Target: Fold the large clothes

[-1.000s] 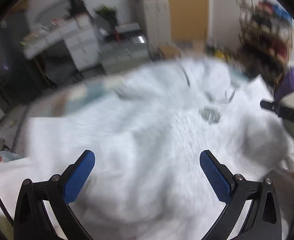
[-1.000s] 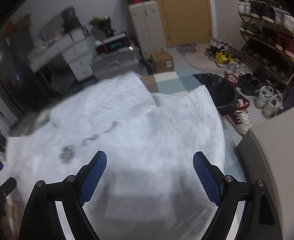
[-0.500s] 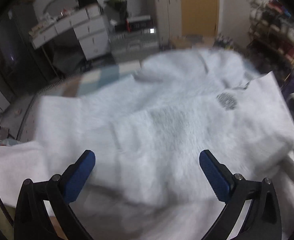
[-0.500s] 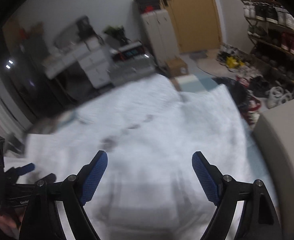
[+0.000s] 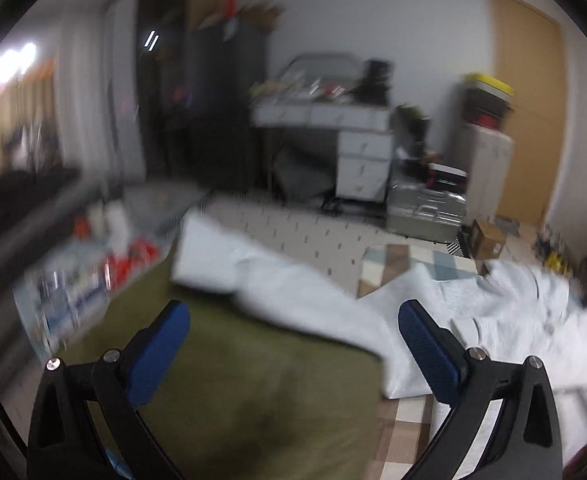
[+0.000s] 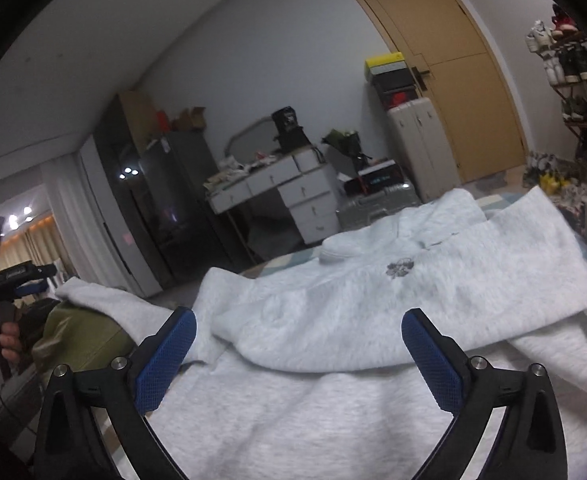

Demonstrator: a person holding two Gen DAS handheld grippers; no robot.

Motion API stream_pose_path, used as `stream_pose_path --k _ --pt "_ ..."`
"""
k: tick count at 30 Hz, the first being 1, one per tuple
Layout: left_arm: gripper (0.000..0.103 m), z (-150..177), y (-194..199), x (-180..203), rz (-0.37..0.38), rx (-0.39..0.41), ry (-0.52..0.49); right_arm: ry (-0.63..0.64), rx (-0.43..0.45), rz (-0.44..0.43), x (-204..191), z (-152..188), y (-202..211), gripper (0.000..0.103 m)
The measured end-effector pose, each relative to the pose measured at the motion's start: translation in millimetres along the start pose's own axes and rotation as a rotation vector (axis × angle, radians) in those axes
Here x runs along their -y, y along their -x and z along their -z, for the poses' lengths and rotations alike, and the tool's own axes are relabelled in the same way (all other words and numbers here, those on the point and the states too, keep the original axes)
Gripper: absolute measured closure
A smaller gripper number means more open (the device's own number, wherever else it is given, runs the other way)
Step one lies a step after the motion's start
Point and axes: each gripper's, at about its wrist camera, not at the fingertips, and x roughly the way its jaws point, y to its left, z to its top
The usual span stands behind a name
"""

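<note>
Below the right claw, whose jaws have just been opening and now stand wide with nothing between them, the white sweatshirt lies partly folded. Left claw is spread too, empty, over an olive cushion, one sleeve draped across it.

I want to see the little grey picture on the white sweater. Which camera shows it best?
The right wrist view. There the white sweater lies spread out and sharp, and the little grey picture sits plainly in its middle. In the left wrist view the sweater is blurred and off to the side, so the picture cannot be made out.
</note>
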Motion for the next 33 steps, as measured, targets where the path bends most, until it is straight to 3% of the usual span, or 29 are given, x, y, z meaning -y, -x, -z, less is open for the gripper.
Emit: stream_pose_path --k 3,6,8,12,13,15,17,20,28,33 --pt "0.001 -7.1 -34.3 -33.0 0.068 -0.086 0.183 -0.088 -0.08 -0.007 14.6 -1.1 -15.7 0.0" --pt "0.001 -10.5 -53.3 -26.6 0.038 -0.113 0.211 -0.144 -0.054 -0.016 23.0 0.2 -9.0 0.0" --pt "0.001 -11.0 -66.2 -20.6 0.075 -0.127 0.245 -0.17 -0.042 -0.029 26.4 1.7 -6.3 0.0" --pt "0.002 -17.7 -67.7 -13.8 0.025 -0.162 0.28 -0.183 -0.062 -0.035 26.4 0.6 -8.8 0.0" --pt "0.002 -17.9 -72.6 -9.3 -0.016 -0.16 0.272 -0.186 -0.067 -0.041 26.5 0.4 -9.7 0.0" --pt "0.018 -22.5 -68.6 -13.5 -0.087 -0.17 0.26 -0.187 -0.066 -0.044 26.0 0.3 -9.1 0.0" --pt "0.066 -21.3 -70.6 -18.4 -0.147 -0.192 0.258 -0.187 -0.062 -0.047 25.8 0.7 -7.6 0.0" --pt "0.088 -18.3 -70.7 -19.0 -0.195 -0.192 0.226 -0.187 -0.056 -0.049 26.1 0.0 -5.9 0.0" --pt "0.094 -52.0 -26.6 -6.3 -0.192 -0.06 0.144 -0.188 -0.051 -0.053 26.6 0.9 -3.4 0.0" --pt "0.094 -94.5 24.6 21.4 -0.1 0.082 0.08 -0.189 -0.047 -0.048 28.4 2.7 -1.8 0.0"
